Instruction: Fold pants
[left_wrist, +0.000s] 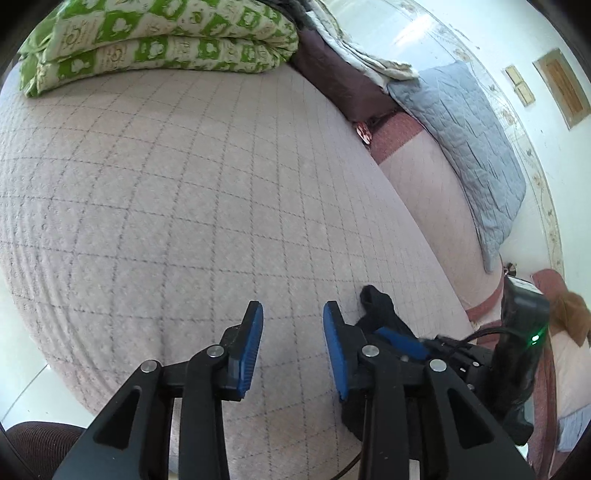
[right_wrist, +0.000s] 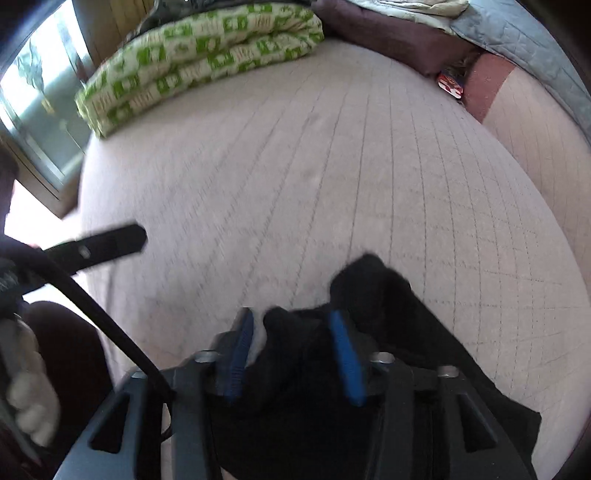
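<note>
A: Black cloth, bunched at the near edge of the bed (right_wrist: 332, 184). Those are the pants (right_wrist: 388, 332), well short of the green quilt (right_wrist: 199, 62).

B: Soft and light, I'd judge; they'll sag and slip, so take a hem or the waistband, not the heap.

A: My right gripper (right_wrist: 295, 354) is spread, its fingers astride a fold, nothing pinched yet.

B: And the left gripper (left_wrist: 293, 343)?

A: Spread too, over bare bed just left of the pants.
</note>
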